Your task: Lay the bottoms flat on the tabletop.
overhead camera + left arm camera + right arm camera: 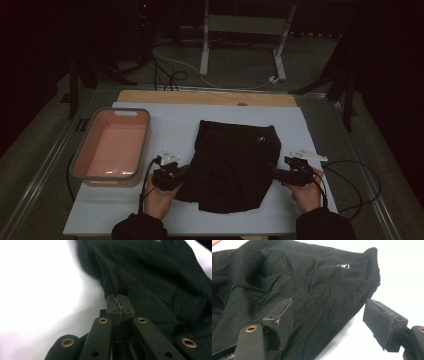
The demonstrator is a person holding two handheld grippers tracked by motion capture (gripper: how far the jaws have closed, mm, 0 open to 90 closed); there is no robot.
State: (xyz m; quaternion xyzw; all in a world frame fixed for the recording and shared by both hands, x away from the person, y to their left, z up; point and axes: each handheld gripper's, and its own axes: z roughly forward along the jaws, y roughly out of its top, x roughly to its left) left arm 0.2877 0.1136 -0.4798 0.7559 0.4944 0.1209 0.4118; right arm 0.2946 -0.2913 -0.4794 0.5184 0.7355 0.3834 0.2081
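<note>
Black garment (pixel 232 165) lies crumpled on white table (pixel 175 125).
Left gripper (pixel 119 300) pinches its soft hem; right gripper (pixel 329 322) straddles the opposite edge, jaws wide apart.

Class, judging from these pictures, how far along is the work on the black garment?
Done: the left tool has shut on the black garment's left edge. In hand: the right tool stands open astride the opposite edge. Left: gripping there, then folding; the pink basin is empty.
</note>
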